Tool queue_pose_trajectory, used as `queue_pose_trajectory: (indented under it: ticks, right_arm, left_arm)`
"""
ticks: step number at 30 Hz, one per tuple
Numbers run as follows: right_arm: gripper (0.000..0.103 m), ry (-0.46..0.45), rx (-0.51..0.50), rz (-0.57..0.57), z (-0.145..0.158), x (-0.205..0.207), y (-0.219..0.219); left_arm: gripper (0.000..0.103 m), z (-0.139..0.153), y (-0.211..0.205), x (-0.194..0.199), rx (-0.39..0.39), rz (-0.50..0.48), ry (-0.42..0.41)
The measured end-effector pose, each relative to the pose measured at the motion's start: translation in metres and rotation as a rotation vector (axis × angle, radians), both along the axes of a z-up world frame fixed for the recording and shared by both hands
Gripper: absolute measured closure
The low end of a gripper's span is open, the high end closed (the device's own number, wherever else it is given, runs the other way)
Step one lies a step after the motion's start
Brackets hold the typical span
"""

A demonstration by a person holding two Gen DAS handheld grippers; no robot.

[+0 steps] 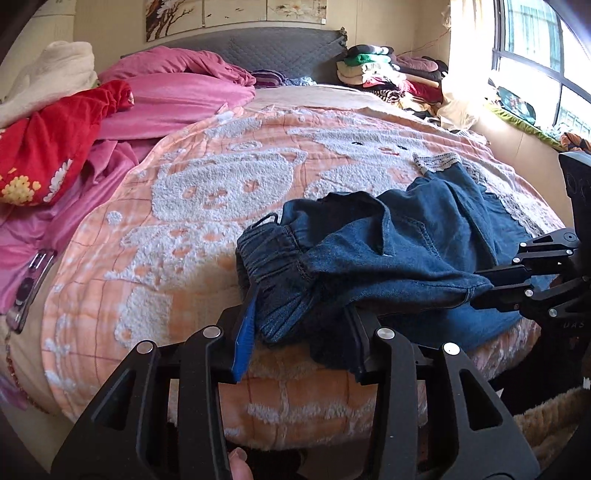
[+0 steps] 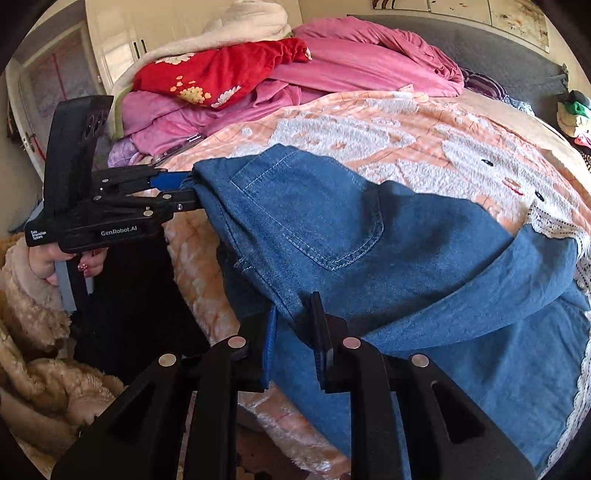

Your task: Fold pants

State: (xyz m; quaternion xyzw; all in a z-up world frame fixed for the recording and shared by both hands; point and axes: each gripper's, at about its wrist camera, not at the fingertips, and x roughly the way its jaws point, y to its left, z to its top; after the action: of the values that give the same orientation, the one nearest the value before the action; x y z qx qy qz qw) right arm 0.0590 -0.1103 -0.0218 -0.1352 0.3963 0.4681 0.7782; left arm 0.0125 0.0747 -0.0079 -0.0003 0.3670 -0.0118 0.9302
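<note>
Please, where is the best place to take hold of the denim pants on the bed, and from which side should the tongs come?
Probably the elastic waistband of the pants, approached from the near bed edge. It faces that edge and its gathered hem is thick, so it should not slip. Both tongs already pinch there: the left tongs on the gathered end, the right tongs further along. The lace-trimmed legs lie far across the blanket.

- A bed (image 1: 207,192) fills the room, covered by a peach blanket with white tufted figures.
- A grey quilted headboard (image 1: 258,51) stands against a cream wall under flower paintings (image 1: 236,11).
- A window (image 1: 535,48) on the right lets in bright daylight.
- White cupboard doors (image 2: 122,44) stand on the left.
</note>
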Motion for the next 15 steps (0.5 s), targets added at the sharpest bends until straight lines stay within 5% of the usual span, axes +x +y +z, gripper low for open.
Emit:
queue_pose_trajectory:
  ticks: [8, 15]
  right_arm:
    - [0.086, 0.030, -0.009, 0.005, -0.017, -0.014, 0.011]
    - [0.084, 0.070, -0.016, -0.010, -0.024, -0.012, 0.014]
  left_arm:
    - [0.053, -0.005, 0.018, -0.014, -0.033, 0.058, 0.056]
    - [0.051, 0.016, 0.034, -0.039, -0.045, 0.098, 0.047]
